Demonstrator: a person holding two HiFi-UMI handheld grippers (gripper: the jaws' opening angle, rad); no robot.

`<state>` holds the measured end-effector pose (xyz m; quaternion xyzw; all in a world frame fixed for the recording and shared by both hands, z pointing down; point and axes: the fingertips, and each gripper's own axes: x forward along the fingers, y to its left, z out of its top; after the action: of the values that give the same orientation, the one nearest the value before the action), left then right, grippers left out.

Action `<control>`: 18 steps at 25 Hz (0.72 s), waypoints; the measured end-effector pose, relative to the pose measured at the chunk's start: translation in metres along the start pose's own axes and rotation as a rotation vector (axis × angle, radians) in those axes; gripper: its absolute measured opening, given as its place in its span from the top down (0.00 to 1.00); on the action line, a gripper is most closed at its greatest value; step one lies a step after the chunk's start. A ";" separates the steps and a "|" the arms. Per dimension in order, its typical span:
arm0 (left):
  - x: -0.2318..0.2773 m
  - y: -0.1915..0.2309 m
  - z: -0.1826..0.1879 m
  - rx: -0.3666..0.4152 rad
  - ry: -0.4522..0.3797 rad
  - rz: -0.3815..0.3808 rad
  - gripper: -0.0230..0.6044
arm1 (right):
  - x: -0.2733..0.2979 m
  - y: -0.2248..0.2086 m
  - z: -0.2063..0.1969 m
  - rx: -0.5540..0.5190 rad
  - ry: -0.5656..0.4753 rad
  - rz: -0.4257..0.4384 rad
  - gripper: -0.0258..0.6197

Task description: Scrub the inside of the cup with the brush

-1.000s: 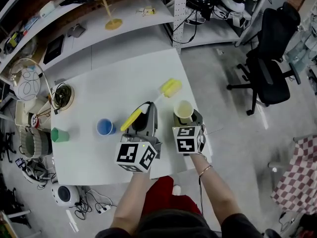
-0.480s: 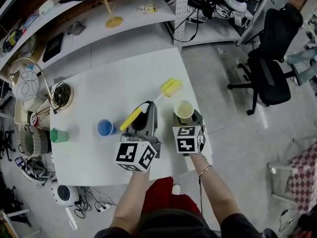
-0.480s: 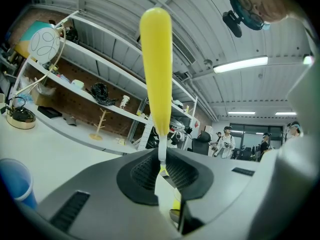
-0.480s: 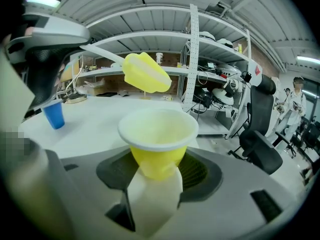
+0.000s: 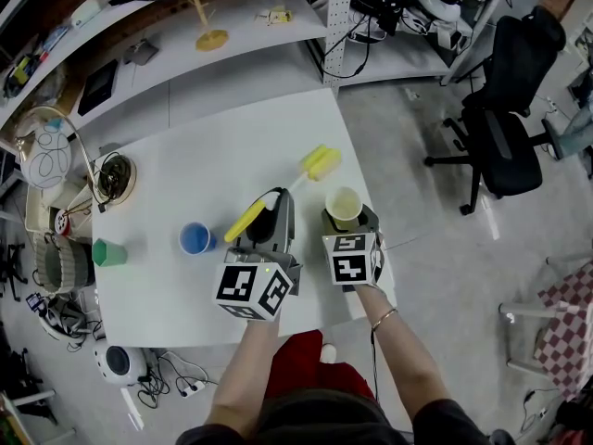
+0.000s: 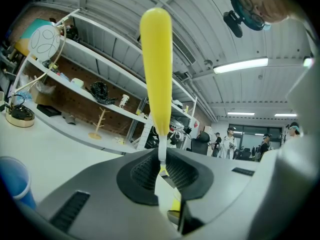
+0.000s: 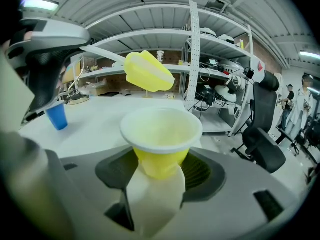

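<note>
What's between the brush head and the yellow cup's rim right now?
Nothing. In the head view only bare table shows in the gap between brush head and cup; the right gripper view also shows them apart.

We see the cup (image 5: 344, 208) above the desk's (image 5: 213, 174) right front part, with the brush (image 5: 320, 163) just left of it and the brush's head behind the cup. Further left on the desk stand a second cup (image 5: 195, 238) and, near the left edge, a third cup (image 5: 110, 252). A shelf (image 5: 250, 26) runs behind the desk, and a chair (image 5: 505, 119) stands to the right.
</note>
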<state>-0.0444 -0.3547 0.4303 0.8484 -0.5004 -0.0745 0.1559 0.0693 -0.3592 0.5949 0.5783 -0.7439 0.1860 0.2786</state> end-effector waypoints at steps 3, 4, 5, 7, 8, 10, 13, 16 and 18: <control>-0.001 0.001 0.001 0.000 -0.001 0.002 0.89 | 0.000 -0.003 -0.001 0.010 0.002 -0.018 0.56; -0.002 0.001 0.001 0.000 -0.002 0.003 0.89 | 0.000 -0.003 -0.001 0.012 -0.001 -0.018 0.56; -0.002 0.001 0.002 -0.001 -0.003 0.004 0.89 | -0.001 -0.003 0.000 0.015 -0.004 -0.016 0.56; -0.003 0.000 0.003 -0.003 -0.004 0.004 0.89 | -0.002 -0.002 -0.001 0.025 -0.010 -0.012 0.54; -0.003 0.000 0.003 -0.003 -0.003 0.001 0.89 | -0.002 -0.002 -0.001 0.028 -0.014 -0.013 0.53; -0.003 -0.003 0.002 -0.001 -0.002 -0.003 0.89 | -0.003 -0.003 -0.001 0.026 -0.016 -0.022 0.51; -0.005 -0.004 0.001 0.004 -0.005 -0.005 0.89 | -0.003 -0.002 -0.002 0.029 -0.028 -0.029 0.50; -0.010 -0.004 0.001 0.008 -0.012 -0.004 0.89 | -0.006 -0.002 -0.005 0.055 -0.035 -0.037 0.50; -0.013 -0.004 0.003 0.011 -0.016 0.001 0.89 | -0.008 -0.004 -0.008 0.077 -0.038 -0.037 0.50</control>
<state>-0.0484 -0.3422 0.4261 0.8484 -0.5023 -0.0785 0.1474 0.0758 -0.3497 0.5961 0.6057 -0.7304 0.1983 0.2456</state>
